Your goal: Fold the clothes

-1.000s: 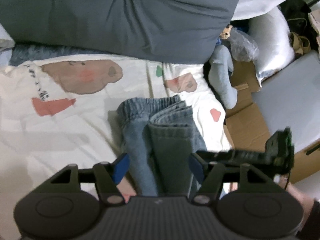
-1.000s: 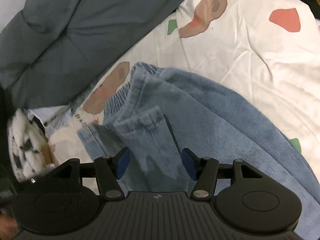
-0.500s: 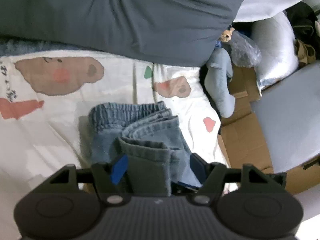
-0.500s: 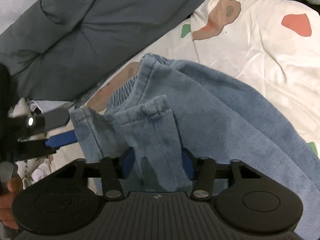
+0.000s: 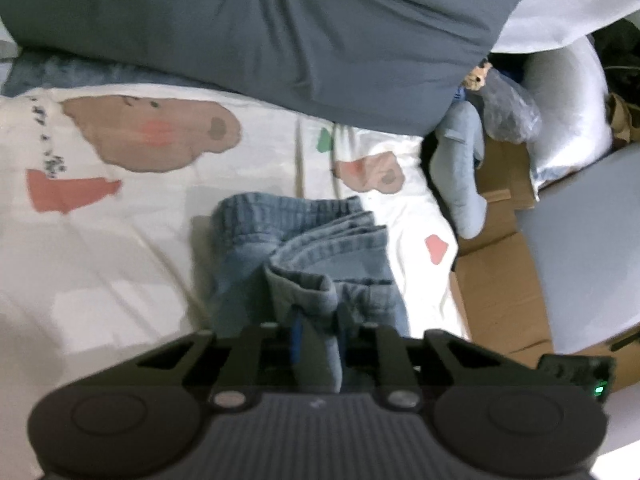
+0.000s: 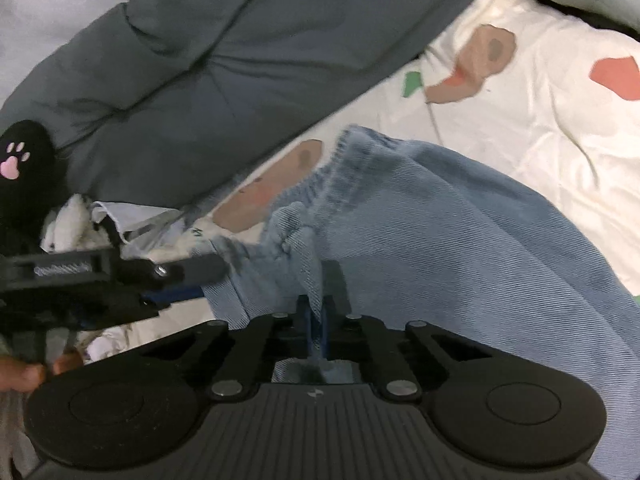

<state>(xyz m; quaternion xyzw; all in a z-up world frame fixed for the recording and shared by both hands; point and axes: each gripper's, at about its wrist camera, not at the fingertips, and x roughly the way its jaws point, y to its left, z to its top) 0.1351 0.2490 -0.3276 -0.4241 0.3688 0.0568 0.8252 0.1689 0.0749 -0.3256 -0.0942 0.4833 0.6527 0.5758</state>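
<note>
Jeans (image 5: 320, 240) of soft, faded blue denim lie folded on a white sheet (image 5: 120, 264) printed with brown bear faces and red patches. Their waistband is gathered and ribbed, and the hems have thick stitched edges. The left gripper (image 5: 318, 336) has just been closing, and its jaws now pinch a thick hem fold of the jeans, which bunches up just ahead of the blue pads. The right gripper (image 6: 316, 320) has also just been closing; its jaws stand almost together, clamped on a thin layer of denim that rises in a crumpled peak ahead of them. Beyond the jaws, past the waistband, lies a smooth, puffy grey duvet (image 5: 260, 28). To the right of the left jaws stands a brown cardboard box (image 5: 500, 280).
</note>
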